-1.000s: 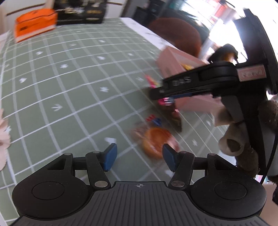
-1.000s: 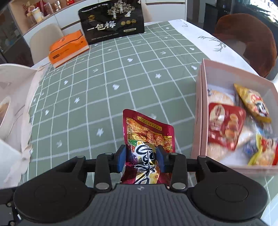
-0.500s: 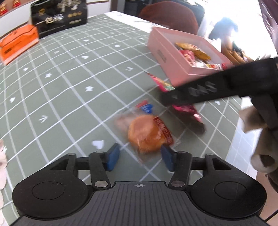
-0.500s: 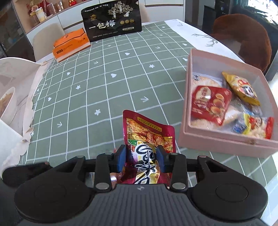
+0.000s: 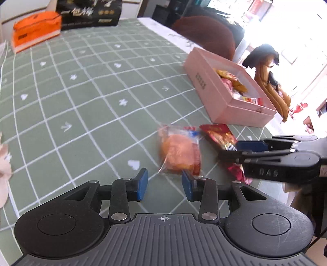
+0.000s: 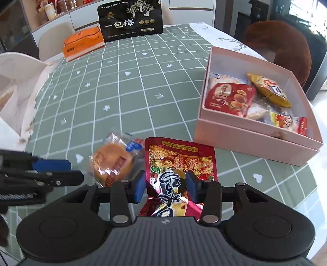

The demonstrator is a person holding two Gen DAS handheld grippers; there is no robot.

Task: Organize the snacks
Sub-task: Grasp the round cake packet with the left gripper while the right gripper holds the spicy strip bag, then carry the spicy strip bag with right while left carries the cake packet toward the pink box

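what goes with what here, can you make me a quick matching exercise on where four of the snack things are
Things:
1. red snack pouch
2. clear-wrapped round cake
3. yellow packet
4. orange box

Places:
A. at the far end of the table, beside the black bag
B. between the right gripper's blue pads
C. inside the pink box
D. lying on the green tablecloth, just ahead of the left gripper

Pairs: 1-B, 2-D, 3-C, 4-A
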